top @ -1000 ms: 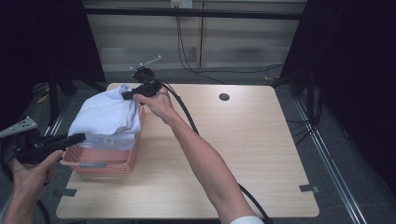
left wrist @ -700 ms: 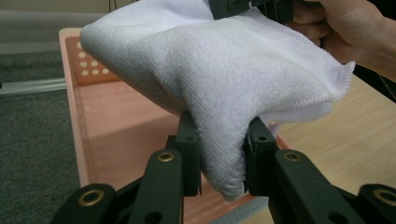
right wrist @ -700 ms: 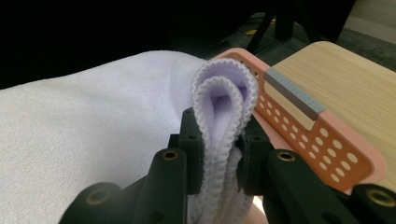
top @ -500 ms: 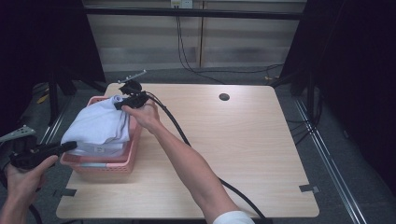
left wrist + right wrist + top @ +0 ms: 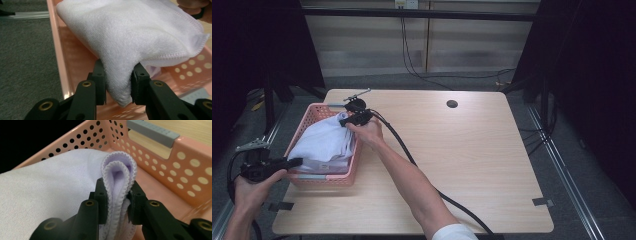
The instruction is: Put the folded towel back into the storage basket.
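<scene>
White terry cloth bulges between the jaws of the left gripper [image 5: 118,86], which pinch a thick fold of the towel [image 5: 135,37]; they have just eased slightly wider with the cloth between them. Past those jaws the towel hangs low over the pink basket [image 5: 58,62], probably so it settles inside. The right gripper [image 5: 117,203] likewise nips the towel's doubled, stitched hem, its jaws also just loosening, with the basket's perforated wall and grey handle [image 5: 152,132] beyond. From above, both grippers hold opposite ends of the towel across the basket on the wooden table [image 5: 472,165].
</scene>
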The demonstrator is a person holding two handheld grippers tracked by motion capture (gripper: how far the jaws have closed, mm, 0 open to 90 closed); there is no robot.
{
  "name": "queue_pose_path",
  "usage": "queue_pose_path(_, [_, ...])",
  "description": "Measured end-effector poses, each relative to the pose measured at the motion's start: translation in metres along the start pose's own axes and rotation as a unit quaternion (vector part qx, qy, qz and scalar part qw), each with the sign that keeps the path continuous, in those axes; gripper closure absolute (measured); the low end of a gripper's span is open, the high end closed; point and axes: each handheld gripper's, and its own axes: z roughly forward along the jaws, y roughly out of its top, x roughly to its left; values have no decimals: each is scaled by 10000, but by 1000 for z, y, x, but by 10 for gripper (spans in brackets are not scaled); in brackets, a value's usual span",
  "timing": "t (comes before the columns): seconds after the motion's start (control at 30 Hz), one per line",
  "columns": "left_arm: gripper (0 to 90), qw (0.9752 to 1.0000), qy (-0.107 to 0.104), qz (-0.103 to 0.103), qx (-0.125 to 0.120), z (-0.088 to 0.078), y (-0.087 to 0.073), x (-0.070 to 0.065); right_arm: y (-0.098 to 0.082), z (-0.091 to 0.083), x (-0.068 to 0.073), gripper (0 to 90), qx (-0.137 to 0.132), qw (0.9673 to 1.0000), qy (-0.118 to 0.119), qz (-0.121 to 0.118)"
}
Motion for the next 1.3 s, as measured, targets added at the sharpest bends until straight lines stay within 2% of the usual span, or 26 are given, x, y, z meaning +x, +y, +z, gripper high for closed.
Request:
queue_pose_path(0.07, [673, 9999, -26, -18, 130, 2, -1, 1, -3, 3, 1, 715, 53, 9999, -46, -107])
queue_pose_path(0.1, [633, 9998, 42, -15, 181, 4, -2, 1, -4, 5, 1, 680, 61, 9999, -34, -99])
queue_pose_path(0.13, [584, 9998, 118, 7, 164, 3, -2, 0, -4, 5, 0, 634, 79, 9999, -41, -68])
queue_pose_path(0.2, [490, 9999, 88, -36, 115, 2, -3, -2, -4, 5, -4, 537, 61, 9999, -127, -62])
queue_pose_path(0.27, [410, 9997, 138, 80, 167, 1, 0, -8, -2, 3, -8, 436, 31, 10000, -13, -84])
queue_pose_path(0.3, [388, 9997, 201, 75, 126, 0, 3, -12, -2, 2, -8, 389, 13, 9999, -40, -104])
queue_pose_path(0.37, [367, 9998, 115, 144, 19, -6, 7, -17, 0, -3, -10, 368, -12, 9998, 124, -164])
queue_pose_path(0.4, [366, 9998, 110, 155, -39, -7, 9, -19, 0, -5, -11, 349, -30, 9998, 77, -188])
queue_pose_path(0.53, [358, 9994, -4, 272, -209, -6, 16, -33, 1, -23, -16, 339, -224, 9993, 195, -231])
queue_pose_path(0.63, [358, 9988, -237, 258, -337, -3, 19, -46, -3, -37, -18, 333, -234, 9984, 327, -400])
queue_pose_path(0.7, [358, 9984, -213, 407, -321, 0, 21, -57, -8, -47, -20, 332, -261, 9980, 401, -419])
queue_pose_path(0.77, [360, 9979, -389, 414, -305, 6, 22, -67, -13, -59, -22, 333, -303, 9973, 456, -487])
queue_pose_path(0.83, [358, 9971, -241, 684, -223, 11, 24, -83, -18, -72, -23, 333, -360, 9968, 477, -537])
queue_pose_path(0.9, [354, 9960, -503, 601, -438, 15, 24, -93, -23, -87, -24, 333, -458, 9961, 513, -560])
queue_pose_path(0.97, [360, 9957, -273, 757, -461, 19, 25, -104, -29, -101, -26, 334, -546, 9955, 550, -541])
queue_pose_path(1.13, [366, 9946, -396, 792, -540, 32, 20, -127, -51, -131, -33, 333, -598, 9953, 484, -589])
queue_pose_path(1.23, [370, 9946, -395, 816, -504, 42, 17, -139, -67, -146, -38, 333, -569, 9953, 457, -637])
queue_pose_path(1.3, [370, 9946, -471, 807, -450, 49, 15, -145, -78, -157, -39, 333, -577, 9952, 445, -654])
